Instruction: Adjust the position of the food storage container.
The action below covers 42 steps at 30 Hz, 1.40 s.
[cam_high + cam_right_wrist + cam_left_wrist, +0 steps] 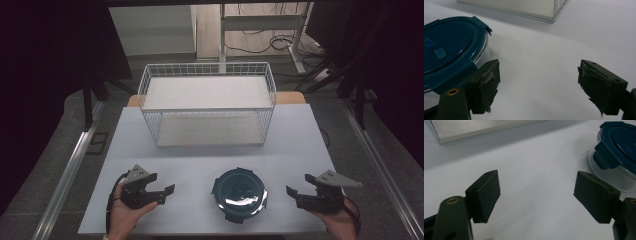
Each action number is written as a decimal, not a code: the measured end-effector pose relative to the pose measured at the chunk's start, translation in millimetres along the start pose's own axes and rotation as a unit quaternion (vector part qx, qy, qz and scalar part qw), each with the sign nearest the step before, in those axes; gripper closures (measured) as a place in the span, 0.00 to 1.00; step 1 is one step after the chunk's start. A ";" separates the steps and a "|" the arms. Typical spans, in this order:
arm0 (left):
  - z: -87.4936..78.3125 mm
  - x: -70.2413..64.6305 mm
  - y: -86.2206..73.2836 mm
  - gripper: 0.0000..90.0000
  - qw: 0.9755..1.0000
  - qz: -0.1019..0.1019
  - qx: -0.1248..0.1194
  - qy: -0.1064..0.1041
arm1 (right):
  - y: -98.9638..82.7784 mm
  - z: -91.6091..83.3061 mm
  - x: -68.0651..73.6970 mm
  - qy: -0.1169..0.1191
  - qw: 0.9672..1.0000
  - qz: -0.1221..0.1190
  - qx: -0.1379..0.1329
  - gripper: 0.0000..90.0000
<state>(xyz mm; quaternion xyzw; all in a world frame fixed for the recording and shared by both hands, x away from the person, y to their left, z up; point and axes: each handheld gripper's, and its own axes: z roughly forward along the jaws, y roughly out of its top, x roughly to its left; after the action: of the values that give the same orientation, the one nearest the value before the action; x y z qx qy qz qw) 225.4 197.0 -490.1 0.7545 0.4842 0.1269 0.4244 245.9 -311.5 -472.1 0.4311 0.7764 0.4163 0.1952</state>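
Item: lidded glass container (pixel 239 194), likely heavy, slick, breakable. My left claw (pixel 167 192) and right claw (pixel 291 194) gape empty; grip opposite sides.

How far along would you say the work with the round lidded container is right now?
Barely begun. Done: nothing; the lidded container sits on the table with its clips down. In hand: the left gripper and right gripper flank it, jaws open and empty. Left: grasping it; the wire basket behind holds nothing.
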 end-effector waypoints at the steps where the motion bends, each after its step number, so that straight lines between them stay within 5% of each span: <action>1: -0.6 -0.5 0.3 0.23 1.000 0.001 0.001 0.000 | 0.0 0.2 0.2 0.000 1.000 0.000 0.000 0.20; 25: -9.3 -6.9 -2.5 0.23 1.000 0.012 0.002 -0.005 | 11.2 -7.3 9.0 0.003 1.000 0.000 0.021 0.40; 31: -8.9 -10.8 0.7 0.23 1.000 0.015 0.000 -0.008 | 13.2 -9.3 19.2 0.020 0.998 -0.035 0.042 0.59; 42: -5.4 -15.1 2.9 0.23 1.000 0.019 0.001 -0.017 | 13.0 -12.9 31.9 0.050 0.996 -0.051 0.051 0.82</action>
<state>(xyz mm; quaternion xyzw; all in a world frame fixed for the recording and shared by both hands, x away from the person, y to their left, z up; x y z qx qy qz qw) 216.4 186.7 -481.3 0.7661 0.4627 0.1210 0.4294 226.3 -287.4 -452.2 0.3792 0.8262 0.3869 0.1546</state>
